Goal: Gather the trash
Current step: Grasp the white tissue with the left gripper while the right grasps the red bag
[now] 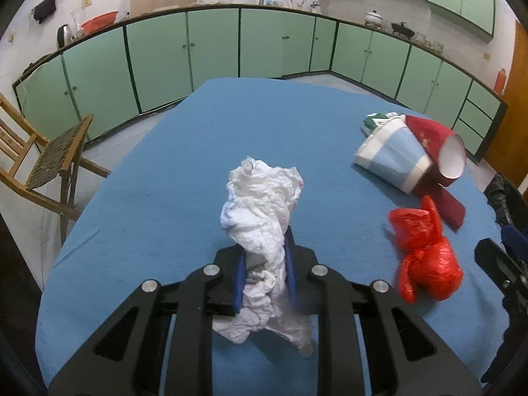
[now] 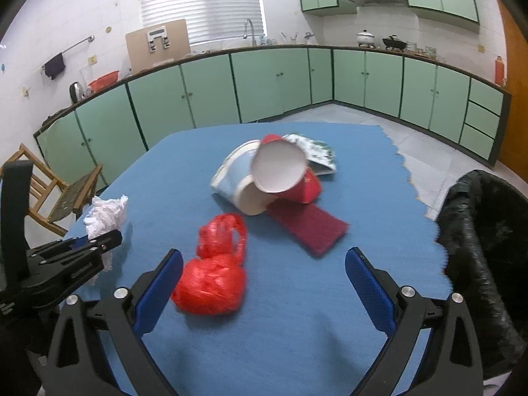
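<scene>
The left gripper (image 1: 264, 274) pinches the crumpled white tissue (image 1: 260, 204) above the table's (image 1: 165, 165) near edge, apparently bound for the black-lined bin (image 2: 478, 231), while the right gripper (image 2: 264, 287) hangs spread by the red bag (image 2: 214, 280).

Table covered by a blue cloth (image 2: 297, 313)

On the cloth are seen a knotted red plastic bag (image 2: 211, 283), a blue-and-white paper cup (image 2: 231, 178) lying beside a red paper cup (image 2: 307, 188), and a dark red flat piece (image 2: 310, 227).

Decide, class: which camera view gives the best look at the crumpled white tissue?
The left wrist view: the crumpled white tissue fills the centre, clamped in the left tongs. The right wrist view shows it small, at the left edge.
</scene>
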